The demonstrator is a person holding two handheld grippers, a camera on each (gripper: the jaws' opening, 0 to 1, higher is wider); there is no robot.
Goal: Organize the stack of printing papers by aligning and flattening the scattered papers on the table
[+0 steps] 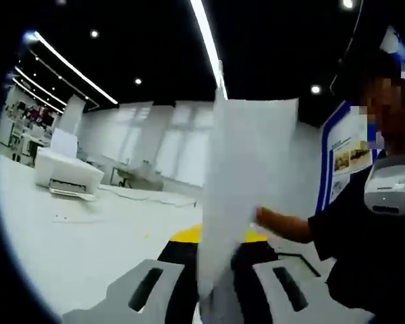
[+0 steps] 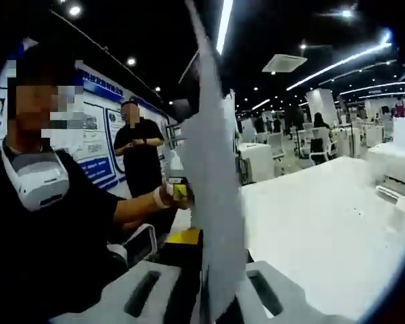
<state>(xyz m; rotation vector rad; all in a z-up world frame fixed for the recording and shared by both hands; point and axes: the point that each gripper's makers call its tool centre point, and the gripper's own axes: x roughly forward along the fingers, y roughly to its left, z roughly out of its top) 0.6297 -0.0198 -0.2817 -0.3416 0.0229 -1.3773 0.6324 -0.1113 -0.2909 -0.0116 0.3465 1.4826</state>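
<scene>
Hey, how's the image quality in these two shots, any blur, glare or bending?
Left gripper view: soft overall, the held paper blurred at its edges, the ceiling light strips curved by the fisheye. Right gripper view: sharper background, but the paper is washed out white, and the table glares brightly.

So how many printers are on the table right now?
1. A white boxy printer sits at the far end of the white table, seen at the right edge in the right gripper view. The held paper may hide others.

Right hand-held gripper (image 2: 206,297) clamps upright papers (image 2: 212,196) — white table (image 2: 324,216) beyond, person (image 2: 47,229) beside.
</scene>
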